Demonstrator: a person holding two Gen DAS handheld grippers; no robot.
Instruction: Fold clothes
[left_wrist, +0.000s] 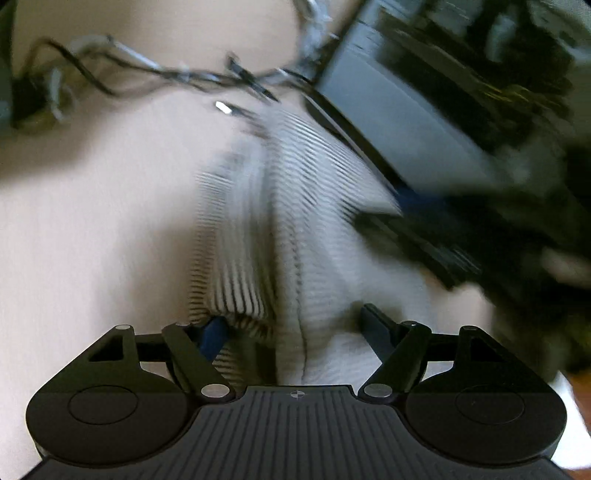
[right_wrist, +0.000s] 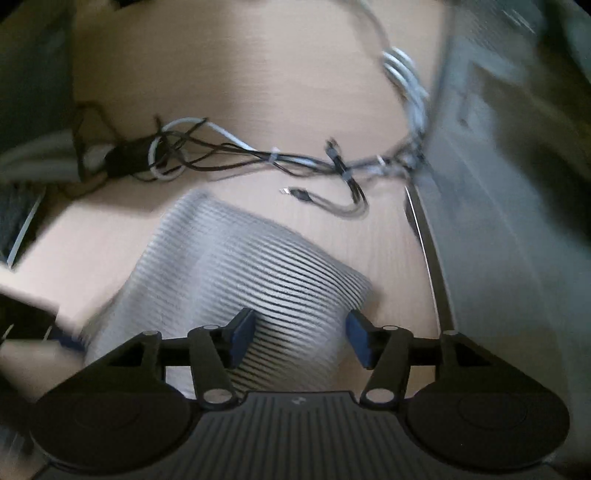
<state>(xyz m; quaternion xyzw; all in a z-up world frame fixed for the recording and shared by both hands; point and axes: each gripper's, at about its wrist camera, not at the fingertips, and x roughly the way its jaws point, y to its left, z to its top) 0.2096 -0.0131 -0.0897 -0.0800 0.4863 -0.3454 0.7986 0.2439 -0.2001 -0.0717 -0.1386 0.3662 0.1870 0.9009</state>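
A white garment with thin dark stripes (left_wrist: 280, 221) lies bunched on the light wooden table (left_wrist: 92, 221). My left gripper (left_wrist: 295, 328) is open, its jaws spread wide over the near end of the cloth, with folds rising between them. In the right wrist view the same striped garment (right_wrist: 243, 273) lies flat and folded. My right gripper (right_wrist: 301, 338) is open just above its near edge, blue pads (right_wrist: 242, 332) apart. The other gripper shows blurred at the right edge of the left wrist view (left_wrist: 480, 240). Both views are motion-blurred.
A tangle of black and white cables (right_wrist: 240, 155) runs across the table beyond the garment, with a loose plug (right_wrist: 295, 192). A grey computer case (right_wrist: 498, 221) stands at the right. A dark monitor or box (left_wrist: 406, 122) sits at the right of the left wrist view.
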